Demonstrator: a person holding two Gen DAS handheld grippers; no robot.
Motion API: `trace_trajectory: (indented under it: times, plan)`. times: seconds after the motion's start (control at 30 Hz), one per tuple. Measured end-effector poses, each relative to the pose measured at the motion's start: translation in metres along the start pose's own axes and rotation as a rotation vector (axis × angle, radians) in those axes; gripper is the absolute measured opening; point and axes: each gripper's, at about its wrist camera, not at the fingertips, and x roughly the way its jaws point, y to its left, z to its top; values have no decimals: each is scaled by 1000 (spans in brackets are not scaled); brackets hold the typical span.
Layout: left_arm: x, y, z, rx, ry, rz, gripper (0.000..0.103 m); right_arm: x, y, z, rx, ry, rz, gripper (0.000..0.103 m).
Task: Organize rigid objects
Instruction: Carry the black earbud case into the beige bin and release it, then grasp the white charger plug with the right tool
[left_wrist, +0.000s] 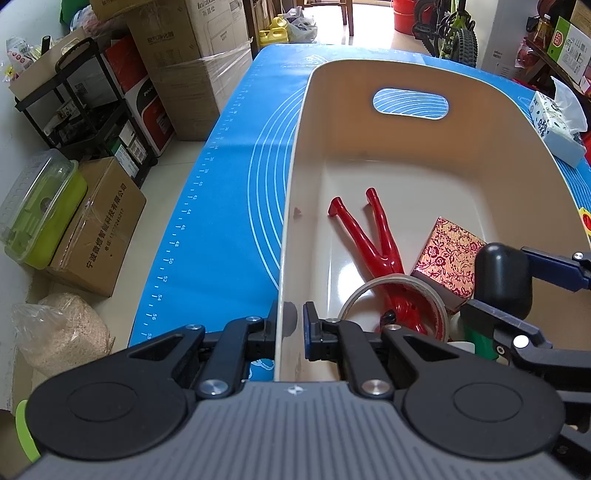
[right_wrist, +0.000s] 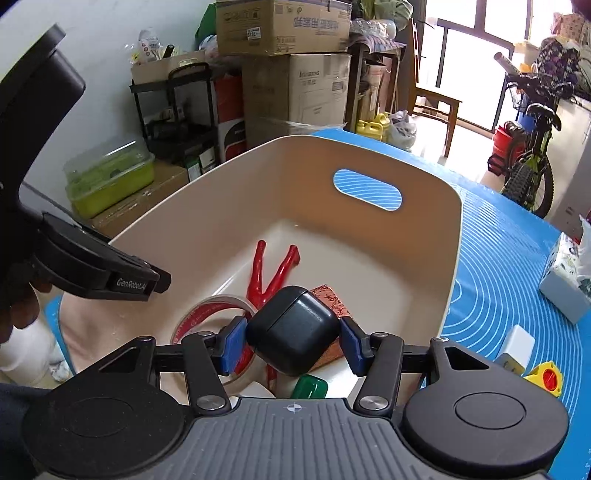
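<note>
A cream plastic bin (left_wrist: 406, 74) (right_wrist: 454, 236) stands on the blue mat. My left gripper (left_wrist: 290, 325) has its jaws on either side of the bin's near left wall, gripping it. My right gripper (right_wrist: 293, 341) is shut on a black earbud case (right_wrist: 291, 328) (left_wrist: 504, 277) and holds it above the bin's inside. In the bin lie red plier-like tongs (left_wrist: 373, 240) (right_wrist: 273, 273), a clear tape roll (left_wrist: 395, 299) (right_wrist: 207, 314), a red patterned gift box (left_wrist: 450, 254) (right_wrist: 330, 295) and a green object (right_wrist: 310, 387).
On the mat right of the bin lie a tissue pack (right_wrist: 565, 277) (left_wrist: 554, 125), a white block (right_wrist: 519, 345) and a yellow-red toy (right_wrist: 546, 378). Cardboard boxes (left_wrist: 99, 225), a black shelf (left_wrist: 92, 107) and a bicycle (right_wrist: 532, 162) stand around the table.
</note>
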Motion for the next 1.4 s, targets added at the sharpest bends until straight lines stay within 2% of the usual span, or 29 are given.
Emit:
trace_trajectory:
  times: [0.23,0.57,0.8,1.03,1.27,1.4]
  plan:
    - [1,0,0,0,1,0,11,-5,-16,5,82,-2,58,64]
    - [2,0,-1,0,1,4,11,-22,-36,12,128,-64,25,64]
    - [2,-1,0,2,2,8,12,-38,-67,18,198,-110,-49,66]
    - [1,0,1,2,2,10,12,-40,-108,19,263,-134,-183,66]
    - [0,-1,1,2,1,9,12,-17,-145,9,326,-102,-282,67]
    - [0,-1,0,6,3,11,12,3,-155,0,330,-61,-300,67]
